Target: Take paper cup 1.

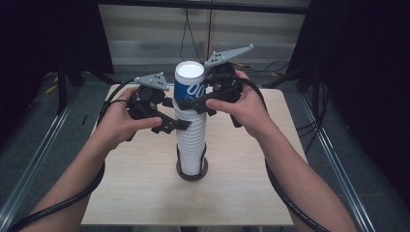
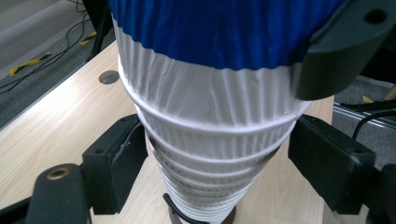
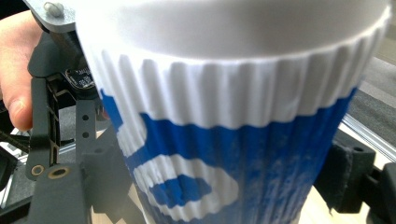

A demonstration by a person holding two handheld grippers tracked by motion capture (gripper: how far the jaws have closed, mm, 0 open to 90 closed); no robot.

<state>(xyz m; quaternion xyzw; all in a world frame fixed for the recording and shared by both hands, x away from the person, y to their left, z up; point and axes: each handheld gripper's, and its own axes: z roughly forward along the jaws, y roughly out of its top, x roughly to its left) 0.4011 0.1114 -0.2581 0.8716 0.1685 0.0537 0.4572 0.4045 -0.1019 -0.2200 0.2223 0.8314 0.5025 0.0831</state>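
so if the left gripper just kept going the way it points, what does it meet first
The tall stack of white ribbed paper cups, just under the blue-and-white top cup. The left gripper already has the stack between its jaws, apparently with small gaps at the pads, so its body would probably meet the stack almost at once.

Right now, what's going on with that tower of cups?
A person holds a gripper in each hand at a tall stack of cups standing on a brown base on the table. The right gripper has its jaws around the blue top cup. The left gripper brackets the white cups just below; its left pad sits against the stack, while the right one shows a gap. The top cup is still nested on the stack.
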